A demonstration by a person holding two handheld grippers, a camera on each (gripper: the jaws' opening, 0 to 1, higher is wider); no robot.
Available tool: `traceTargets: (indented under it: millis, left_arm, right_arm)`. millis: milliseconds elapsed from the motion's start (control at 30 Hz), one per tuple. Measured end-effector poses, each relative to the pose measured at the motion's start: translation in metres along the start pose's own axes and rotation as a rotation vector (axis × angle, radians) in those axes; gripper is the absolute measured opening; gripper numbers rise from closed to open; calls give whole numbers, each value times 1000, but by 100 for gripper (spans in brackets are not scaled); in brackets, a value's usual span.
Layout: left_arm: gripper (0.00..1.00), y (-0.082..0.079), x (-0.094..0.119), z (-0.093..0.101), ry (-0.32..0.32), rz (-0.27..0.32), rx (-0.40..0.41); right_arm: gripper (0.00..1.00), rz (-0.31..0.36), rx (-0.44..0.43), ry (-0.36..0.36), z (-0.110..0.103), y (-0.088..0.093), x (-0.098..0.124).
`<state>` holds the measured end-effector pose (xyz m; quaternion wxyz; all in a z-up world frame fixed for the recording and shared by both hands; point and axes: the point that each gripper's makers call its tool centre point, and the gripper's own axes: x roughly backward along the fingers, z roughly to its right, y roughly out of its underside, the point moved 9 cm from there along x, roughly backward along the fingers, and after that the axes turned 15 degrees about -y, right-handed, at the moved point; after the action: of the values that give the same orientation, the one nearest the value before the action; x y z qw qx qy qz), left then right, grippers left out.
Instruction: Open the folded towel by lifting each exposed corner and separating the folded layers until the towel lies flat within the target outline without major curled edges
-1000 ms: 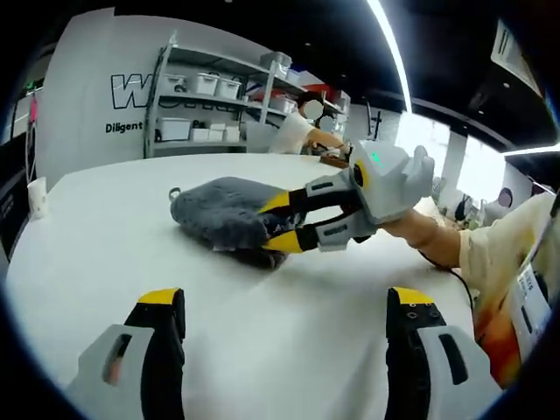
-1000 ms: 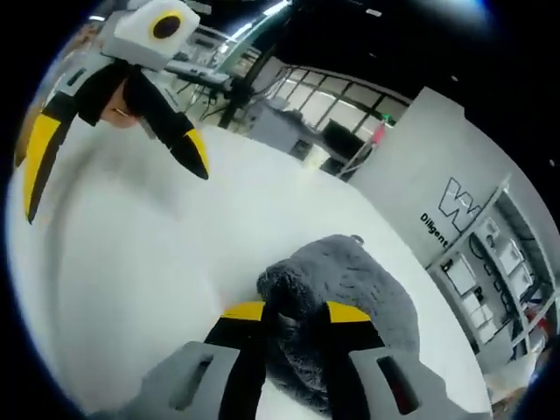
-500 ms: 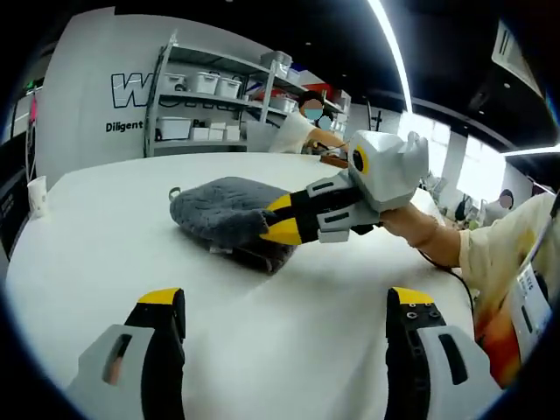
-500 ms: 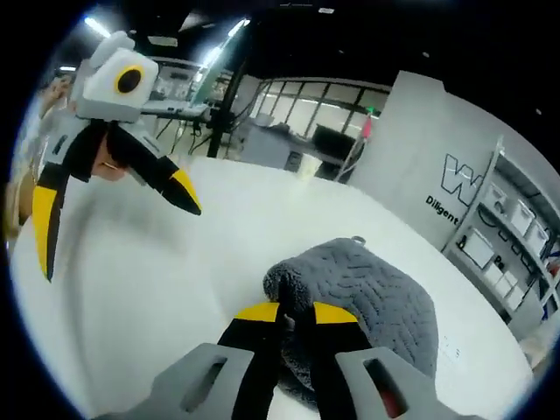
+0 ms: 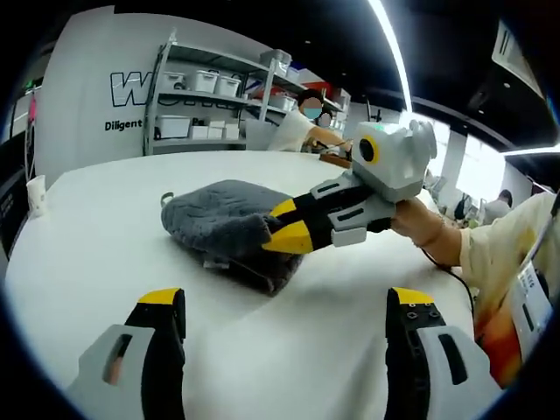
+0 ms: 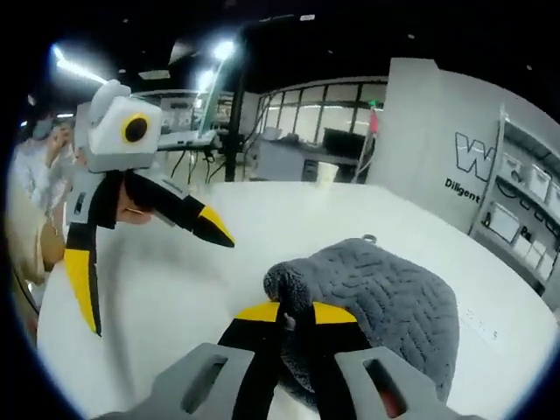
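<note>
A folded grey towel (image 5: 219,219) lies on the white table (image 5: 96,227), with a small loop at its far left end. My right gripper (image 5: 278,229) reaches in from the right and is shut on the towel's near corner, which it holds lifted off the table. In the right gripper view the towel (image 6: 385,293) bunches up between the yellow-tipped fingers (image 6: 262,312) of that gripper (image 6: 296,313). My left gripper (image 5: 284,302) stands open over bare table in front of the towel, and it hangs open at the left of the right gripper view (image 6: 144,262).
A white cup (image 5: 37,194) stands at the table's left edge. Shelves with white boxes (image 5: 197,109) line the back wall. A seated person (image 5: 302,127) works at the table's far side. A sleeve (image 5: 512,254) shows at the right.
My right gripper has shut on the towel's near corner and raised it, pulling the towel up and slightly toward me. The left gripper has not moved.
</note>
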<state>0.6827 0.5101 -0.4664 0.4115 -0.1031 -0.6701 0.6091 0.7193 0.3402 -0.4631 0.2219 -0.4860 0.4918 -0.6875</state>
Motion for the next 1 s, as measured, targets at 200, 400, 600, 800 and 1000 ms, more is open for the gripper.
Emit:
traceTargets:
  millis: [200, 400, 600, 800, 1000]
  left_arm:
    - [94, 0, 1, 0, -4, 1, 0]
    - [94, 0, 1, 1, -2, 1, 0]
    - [94, 0, 1, 0, -3, 3, -2]
    - [94, -2, 3, -1, -5, 9, -3]
    - [94, -1, 3, 0, -3, 8, -1]
  right_arm:
    - [5, 29, -15, -27, -9, -4, 0]
    - [5, 71, -38, -59, -18, -11, 1]
    - [4, 139, -96, -70, -19, -18, 6]
    - [4, 191, -153, -67, -15, -23, 12]
    - [4, 251, -164, -49, -12, -25, 27]
